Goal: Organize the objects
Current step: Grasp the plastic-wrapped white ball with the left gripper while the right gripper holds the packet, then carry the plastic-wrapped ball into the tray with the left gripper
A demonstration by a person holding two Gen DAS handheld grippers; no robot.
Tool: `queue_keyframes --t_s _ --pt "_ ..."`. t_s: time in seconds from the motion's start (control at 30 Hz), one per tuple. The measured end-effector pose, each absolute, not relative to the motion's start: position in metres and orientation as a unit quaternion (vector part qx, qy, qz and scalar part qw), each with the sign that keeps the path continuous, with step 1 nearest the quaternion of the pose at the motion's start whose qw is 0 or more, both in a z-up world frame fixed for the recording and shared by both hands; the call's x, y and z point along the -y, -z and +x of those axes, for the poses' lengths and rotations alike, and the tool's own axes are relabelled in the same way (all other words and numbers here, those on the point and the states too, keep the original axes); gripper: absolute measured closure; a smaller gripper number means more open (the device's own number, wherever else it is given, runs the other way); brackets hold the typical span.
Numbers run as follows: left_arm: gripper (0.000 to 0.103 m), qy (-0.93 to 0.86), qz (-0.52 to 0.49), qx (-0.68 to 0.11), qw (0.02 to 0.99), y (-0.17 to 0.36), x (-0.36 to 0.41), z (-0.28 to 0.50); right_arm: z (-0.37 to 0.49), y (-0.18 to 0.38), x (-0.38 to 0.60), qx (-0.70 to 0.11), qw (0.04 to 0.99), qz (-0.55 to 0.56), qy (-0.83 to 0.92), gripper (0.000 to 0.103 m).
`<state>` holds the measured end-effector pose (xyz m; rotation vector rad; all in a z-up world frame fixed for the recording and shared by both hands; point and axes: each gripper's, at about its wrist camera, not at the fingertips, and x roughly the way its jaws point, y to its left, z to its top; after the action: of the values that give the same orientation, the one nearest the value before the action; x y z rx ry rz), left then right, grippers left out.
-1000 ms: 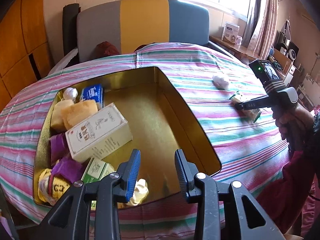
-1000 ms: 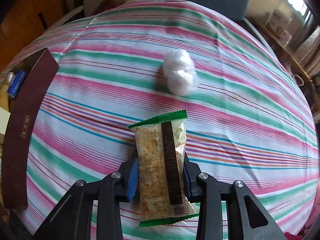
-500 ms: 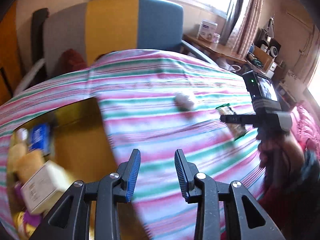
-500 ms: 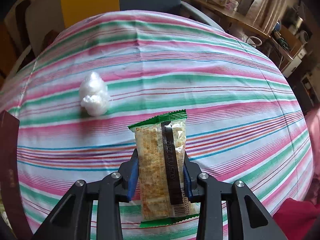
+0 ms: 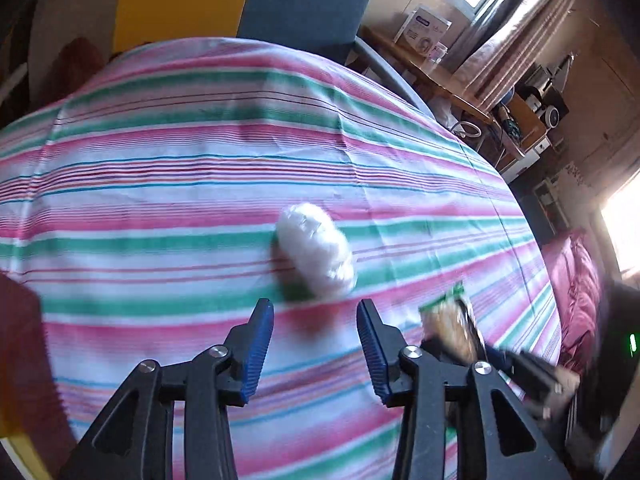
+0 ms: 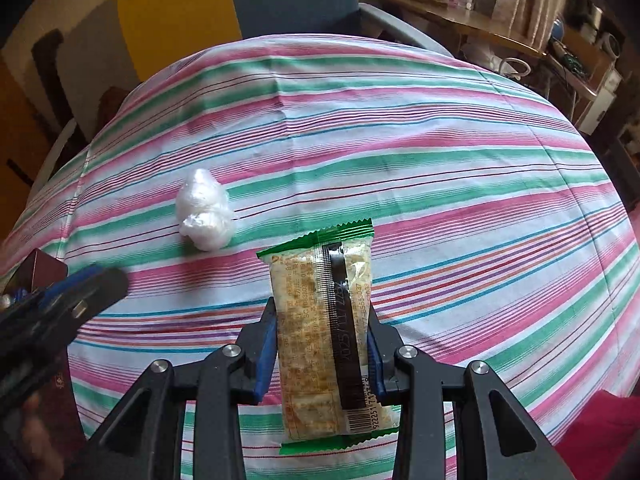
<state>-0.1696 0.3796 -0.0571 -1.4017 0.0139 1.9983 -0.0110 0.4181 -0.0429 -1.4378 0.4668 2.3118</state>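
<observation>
Just ahead of the open, empty jaws of the left gripper [image 5: 316, 320] lies the white wad [image 5: 316, 254] on the bench [image 5: 160, 184], long axis slanting rightward, while the right gripper [image 6: 322, 344] clamps the snack packet [image 6: 324, 332].

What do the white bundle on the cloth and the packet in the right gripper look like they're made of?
White bundle: probably thin clear plastic film wrapped over something white; it is crinkled and shiny, and the contents are unclear. Packet, clamped in the right gripper: glossy see-through plastic wrapper with green zigzag-cut ends and a printed seam strip, showing a grainy tan bar inside. Tablecloth: matte striped woven fabric.
</observation>
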Motion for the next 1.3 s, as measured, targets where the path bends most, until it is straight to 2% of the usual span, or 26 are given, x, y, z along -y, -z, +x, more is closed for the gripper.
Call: queue_keyframes --t_s 0.07,0.23,0.27,0.33,0.37,0.57,0.9,1.13,1.3 --pt "0.050 -0.772 -0.540 0.000 0.336 0.062 -0.391 -0.179 -0.011 0.043 -0.417 -0.164 0.189 -0.513 -0.821 0.065" --pt "0.049 -0.772 -0.560 -0.012 0.300 0.085 -0.424 -0.204 -0.012 0.046 -0.421 -0.170 0.184 -0.517 -0.818 0.065" --pt "0.051 -0.772 -0.562 -0.016 0.295 0.091 -0.428 -0.206 -0.013 0.047 -0.422 -0.171 0.183 -0.519 -0.817 0.065" --pt "0.069 -0.786 -0.537 -0.036 0.303 0.089 -0.431 -0.202 -0.014 0.049 -0.423 -0.170 0.184 -0.522 -0.815 0.065" --pt "0.068 -0.786 -0.535 -0.049 0.307 0.088 -0.431 -0.197 -0.014 0.051 -0.424 -0.169 0.186 -0.524 -0.814 0.065" --pt "0.069 -0.793 -0.527 -0.073 0.296 0.085 -0.388 -0.160 -0.019 0.062 -0.426 -0.154 0.191 -0.546 -0.801 0.065" --pt "0.068 -0.824 -0.467 -0.123 0.295 0.079 -0.308 -0.034 -0.024 0.074 -0.418 -0.121 0.188 -0.563 -0.796 0.062" --pt "0.067 -0.859 -0.383 -0.138 0.311 0.094 -0.300 -0.003 -0.020 0.076 -0.411 -0.092 0.191 -0.555 -0.805 0.062" --pt "0.068 -0.859 -0.382 -0.121 0.318 0.094 -0.296 -0.008 -0.017 0.075 -0.404 -0.084 0.194 -0.555 -0.805 0.062"
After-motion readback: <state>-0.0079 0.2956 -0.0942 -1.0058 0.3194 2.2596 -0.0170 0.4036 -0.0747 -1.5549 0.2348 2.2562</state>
